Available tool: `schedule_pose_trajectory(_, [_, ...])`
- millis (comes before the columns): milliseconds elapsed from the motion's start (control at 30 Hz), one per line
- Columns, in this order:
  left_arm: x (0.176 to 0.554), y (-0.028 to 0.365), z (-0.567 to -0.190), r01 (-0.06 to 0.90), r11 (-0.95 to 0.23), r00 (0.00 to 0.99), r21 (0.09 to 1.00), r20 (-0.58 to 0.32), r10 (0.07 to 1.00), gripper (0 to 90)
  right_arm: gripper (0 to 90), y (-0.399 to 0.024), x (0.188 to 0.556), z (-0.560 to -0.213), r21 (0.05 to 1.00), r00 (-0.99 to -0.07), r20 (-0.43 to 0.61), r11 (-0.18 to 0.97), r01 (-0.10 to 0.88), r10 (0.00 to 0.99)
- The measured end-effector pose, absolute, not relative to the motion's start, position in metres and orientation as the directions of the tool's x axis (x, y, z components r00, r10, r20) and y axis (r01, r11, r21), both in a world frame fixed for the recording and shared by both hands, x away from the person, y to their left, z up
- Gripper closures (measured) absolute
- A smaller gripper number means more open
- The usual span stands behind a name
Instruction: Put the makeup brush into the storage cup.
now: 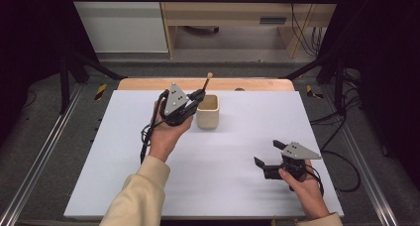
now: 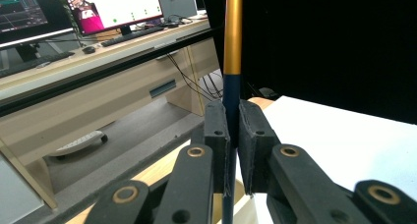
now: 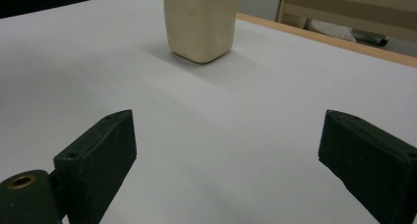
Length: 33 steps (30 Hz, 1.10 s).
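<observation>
A cream square cup point(image 1: 207, 111) stands at the far middle of the white board point(image 1: 114, 181). Just left of its rim, my left gripper point(image 1: 199, 95) is shut on a thin brush-like stick point(image 1: 208, 79) that slants up and away over the cup's far edge. In the left gripper view the pads point(image 2: 216, 130) clamp the stick's dark blue shaft below a gold section point(image 2: 232, 32). My right gripper point(image 1: 269, 153) rests low at the near right, open, nothing between its jaws. From the right gripper view, the cup point(image 3: 200, 22) stands well ahead of that gripper point(image 3: 226, 150).
A wooden table edge point(image 1: 148, 84) shows beyond the white board. Behind it stands a wooden desk point(image 1: 223, 13) with cables on the floor at right. Black frame posts point(image 1: 64, 72) flank the table. Monitors point(image 2: 118, 5) sit on a desk in the left gripper view.
</observation>
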<state>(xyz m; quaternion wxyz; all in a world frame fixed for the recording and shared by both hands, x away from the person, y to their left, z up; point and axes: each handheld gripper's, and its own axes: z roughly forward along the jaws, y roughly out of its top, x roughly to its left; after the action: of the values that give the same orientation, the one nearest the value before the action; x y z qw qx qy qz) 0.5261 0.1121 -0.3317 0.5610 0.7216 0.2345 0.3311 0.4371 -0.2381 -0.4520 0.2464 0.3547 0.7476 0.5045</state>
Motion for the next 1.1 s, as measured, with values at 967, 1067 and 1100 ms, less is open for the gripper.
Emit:
schedule_pose_trajectory(967, [0.550, 0.103, -0.334, -0.019, -0.136, 0.637, 0.991, 0.117, 0.762, 82.9, 6.8, -0.246, 0.438, -0.454, 0.928, -0.620, 0.001, 0.230, 0.293, 0.785])
schedule_pose_trajectory(1067, [0.551, 0.101, -0.336, -0.017, -0.128, 0.640, 0.992, 0.109, 0.760, 82.9, 6.8, -0.246, 0.438, -0.454, 0.927, -0.621, -0.003, 0.235, 0.293, 0.784])
schedule_pose_trajectory(1100, [0.552, 0.100, -0.337, -0.017, -0.131, 0.642, 0.991, 0.112, 0.759, 82.9, 6.8, -0.245, 0.438, -0.454, 0.927, -0.620, -0.003, 0.235, 0.293, 0.784])
